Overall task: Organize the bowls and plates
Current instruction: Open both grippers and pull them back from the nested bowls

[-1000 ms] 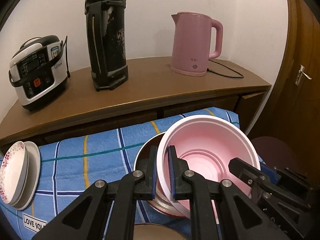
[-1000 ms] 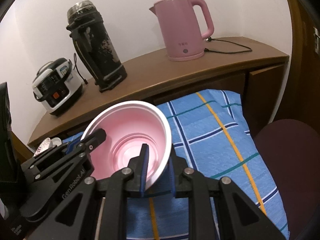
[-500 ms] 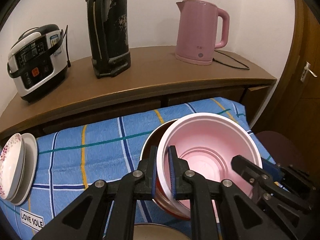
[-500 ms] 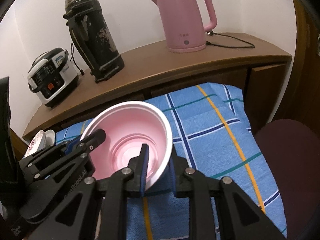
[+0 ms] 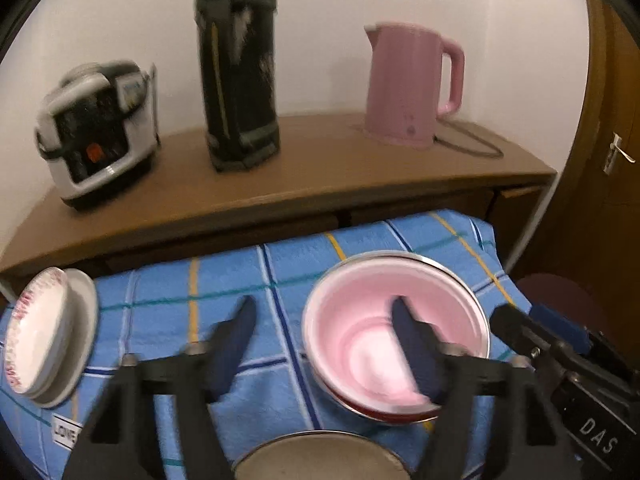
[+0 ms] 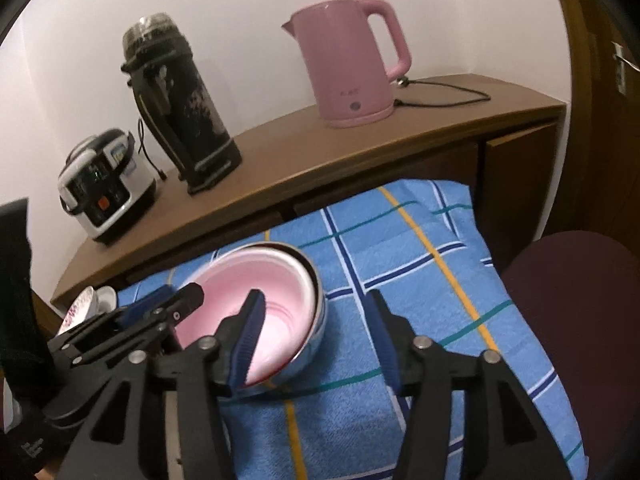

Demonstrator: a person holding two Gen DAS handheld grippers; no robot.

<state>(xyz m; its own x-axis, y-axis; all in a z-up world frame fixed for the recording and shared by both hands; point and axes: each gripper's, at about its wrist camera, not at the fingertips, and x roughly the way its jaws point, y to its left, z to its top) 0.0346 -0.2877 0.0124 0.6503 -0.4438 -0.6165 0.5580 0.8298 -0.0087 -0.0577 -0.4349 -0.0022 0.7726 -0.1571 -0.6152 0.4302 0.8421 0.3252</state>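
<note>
A pink bowl (image 5: 384,320) sits nested inside a metal bowl (image 5: 400,416) with a red outside, on the blue checked cloth (image 5: 168,288). My left gripper (image 5: 324,320) is open; its right finger hangs over the pink bowl, its left finger over bare cloth. My right gripper (image 6: 316,316) is open too; its left finger is over the pink bowl (image 6: 260,292), its right finger over the cloth (image 6: 420,264). The metal bowl's wall (image 6: 312,344) shows below the pink rim. Stacked plates (image 5: 44,332) lean at the cloth's left edge.
Another metal bowl's rim (image 5: 320,456) shows at the bottom of the left wrist view. A wooden counter (image 5: 312,172) behind holds a rice cooker (image 5: 96,132), a black thermos (image 5: 236,64) and a pink kettle (image 5: 408,84). A dark red chair seat (image 6: 568,308) stands right of the cloth.
Both grippers held the pink bowl by its rim before. Now both have opened and let go, and the pink bowl rests inside the metal bowl.
</note>
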